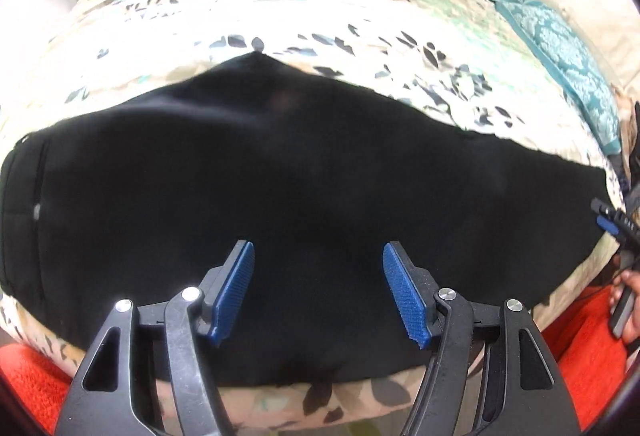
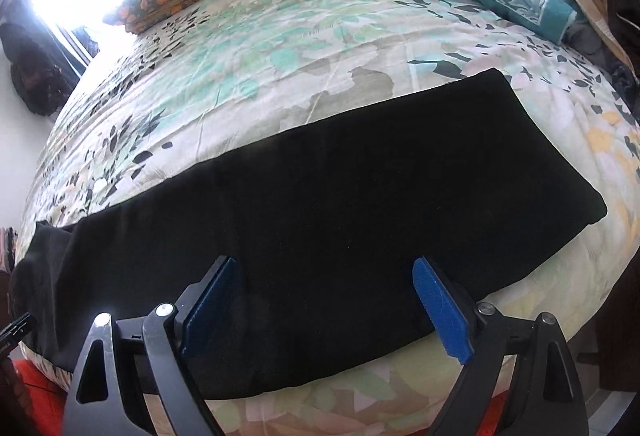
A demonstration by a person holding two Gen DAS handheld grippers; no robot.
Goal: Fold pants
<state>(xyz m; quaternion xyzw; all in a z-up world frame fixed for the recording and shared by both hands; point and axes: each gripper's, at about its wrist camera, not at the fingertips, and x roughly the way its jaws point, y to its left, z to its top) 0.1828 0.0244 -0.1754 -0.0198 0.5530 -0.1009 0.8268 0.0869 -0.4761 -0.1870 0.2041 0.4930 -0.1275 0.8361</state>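
Right wrist view: black pants (image 2: 340,220) laid long across the bed (image 2: 248,76), already doubled leg on leg by the look of it. Soft, limp, light; apt to sag and slide if pinched in the middle (better taken at the hem end and waistband corners). Right claw (image 2: 324,312) gaping, empty, poised above the near edge. Left claw (image 1: 318,288) likewise spread, nothing between its pads.

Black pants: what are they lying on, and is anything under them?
The black pants lie flat on the floral bedspread. Only that shows around their edges; whatever sits beneath the fabric is covered.
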